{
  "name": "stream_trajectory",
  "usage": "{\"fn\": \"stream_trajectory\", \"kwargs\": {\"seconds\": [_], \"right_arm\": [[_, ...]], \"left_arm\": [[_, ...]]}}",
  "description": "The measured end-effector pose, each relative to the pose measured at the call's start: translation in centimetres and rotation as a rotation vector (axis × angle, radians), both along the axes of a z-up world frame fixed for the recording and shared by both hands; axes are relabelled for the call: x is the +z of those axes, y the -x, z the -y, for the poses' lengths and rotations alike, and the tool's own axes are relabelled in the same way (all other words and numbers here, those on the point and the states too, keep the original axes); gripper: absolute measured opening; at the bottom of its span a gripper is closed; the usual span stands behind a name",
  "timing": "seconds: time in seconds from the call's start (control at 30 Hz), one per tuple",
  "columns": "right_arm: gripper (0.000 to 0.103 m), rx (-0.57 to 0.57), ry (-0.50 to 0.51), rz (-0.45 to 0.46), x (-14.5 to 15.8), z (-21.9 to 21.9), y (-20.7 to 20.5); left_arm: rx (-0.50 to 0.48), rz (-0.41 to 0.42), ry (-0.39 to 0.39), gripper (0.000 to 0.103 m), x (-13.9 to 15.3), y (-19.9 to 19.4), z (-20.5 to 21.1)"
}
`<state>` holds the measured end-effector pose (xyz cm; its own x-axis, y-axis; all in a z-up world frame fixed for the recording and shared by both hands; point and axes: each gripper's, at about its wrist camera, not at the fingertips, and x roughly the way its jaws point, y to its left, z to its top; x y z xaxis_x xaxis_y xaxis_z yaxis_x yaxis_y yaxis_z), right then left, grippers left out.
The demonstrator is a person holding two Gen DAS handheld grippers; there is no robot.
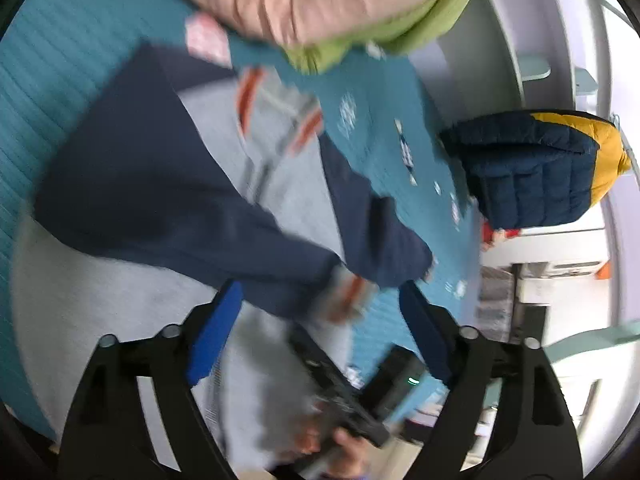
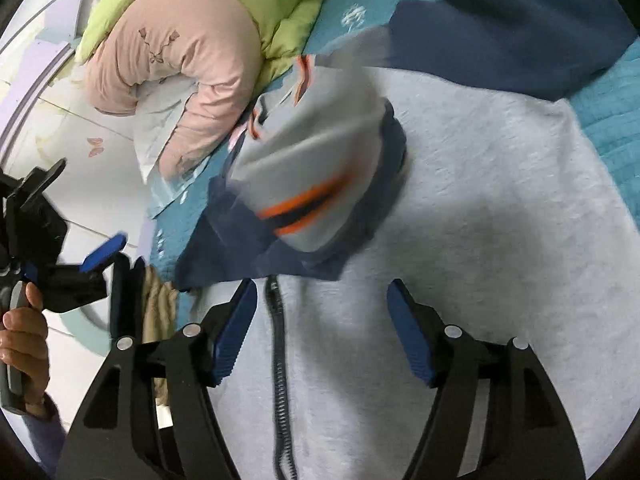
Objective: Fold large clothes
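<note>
A grey zip jacket [image 2: 460, 208] with navy sleeves and orange stripes lies spread on the teal bedspread [image 2: 608, 112]. Its zipper [image 2: 280, 360] runs down between my right fingers. A navy sleeve [image 1: 160, 184] with a grey, orange-striped cuff [image 1: 348, 292] lies folded across the grey body [image 1: 92, 300]. My left gripper [image 1: 320, 308] is open and empty just above that cuff. My right gripper [image 2: 322, 320] is open and empty over the jacket front, below the blurred hood [image 2: 304, 176]. The left gripper also shows at the left of the right wrist view [image 2: 108, 256].
A pink and green duvet [image 2: 192, 48] lies bunched at the bed's head. A navy and yellow puffer jacket [image 1: 536, 168] sits beyond the bed edge. White floor [image 2: 100, 200] lies beside the bed.
</note>
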<state>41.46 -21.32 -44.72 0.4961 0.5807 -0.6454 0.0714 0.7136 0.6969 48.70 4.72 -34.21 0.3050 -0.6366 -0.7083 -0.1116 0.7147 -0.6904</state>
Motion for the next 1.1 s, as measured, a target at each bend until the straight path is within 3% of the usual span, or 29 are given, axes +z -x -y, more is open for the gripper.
{"fn": "stream_trajectory", "kwargs": {"seconds": [0.1, 0.2, 0.3, 0.33, 0.37, 0.4, 0.47, 0.57, 0.73, 0.77, 0.83, 0.9, 1.0, 1.1], "right_arm": [[0.068, -0.066, 0.007, 0.002, -0.1, 0.3, -0.3], [0.068, -0.23, 0.084, -0.039, -0.5, 1.5, -0.3], [0.068, -0.313, 0.056, -0.073, -1.5, 2.2, -0.7], [0.057, -0.309, 0.07, -0.062, -1.3, 2.0, -0.9], [0.029, -0.281, 0.076, -0.04, -1.0, 1.6, -1.2], [0.017, -0.251, 0.081, -0.029, -0.7, 1.1, -1.6], [0.012, -0.206, 0.129, 0.011, 0.8, 0.1, -2.5], [0.01, -0.121, 0.182, 0.142, 5.4, -1.3, -5.0], [0.008, 0.072, 0.127, 0.542, 16.7, -3.8, -6.3], [0.007, 0.055, 0.152, 0.557, 17.8, -3.6, -6.4], [0.007, 0.005, 0.166, 0.531, 17.9, -2.2, -6.6], [0.007, -0.055, 0.192, 0.412, 15.3, 0.3, -7.4], [0.007, -0.092, 0.206, 0.174, 7.5, 3.9, -8.8], [0.007, -0.105, 0.283, 0.02, 1.1, 5.8, -8.6]], "left_arm": [[0.038, 0.09, -0.233, 0.083, 0.4, 0.7, -2.9], [0.034, 0.135, -0.406, 0.083, -0.7, 1.5, -4.9], [0.031, 0.109, -0.435, 0.083, -3.1, 2.3, -6.5], [0.03, 0.098, -0.431, 0.083, -3.8, 2.4, -6.9], [0.036, 0.082, -0.434, 0.083, -4.9, 2.4, -7.5], [0.038, 0.076, -0.444, 0.083, -5.5, 2.5, -7.6], [0.038, 0.088, -0.48, 0.083, -6.3, 2.4, -7.8], [0.065, 0.108, -0.54, 0.083, -7.1, 1.8, -7.7], [0.179, 0.19, -0.527, 0.083, -6.8, 1.8, -8.0], [0.191, 0.205, -0.534, 0.083, -6.7, 1.8, -7.8], [0.229, 0.249, -0.544, 0.083, -6.4, 2.0, -7.6], [0.249, 0.273, -0.56, 0.085, -6.3, 2.0, -7.5], [0.206, 0.226, -0.559, 0.086, -7.6, 1.1, -6.6], [0.145, 0.243, -0.595, 0.086, -8.5, 0.2, -5.1]]}}
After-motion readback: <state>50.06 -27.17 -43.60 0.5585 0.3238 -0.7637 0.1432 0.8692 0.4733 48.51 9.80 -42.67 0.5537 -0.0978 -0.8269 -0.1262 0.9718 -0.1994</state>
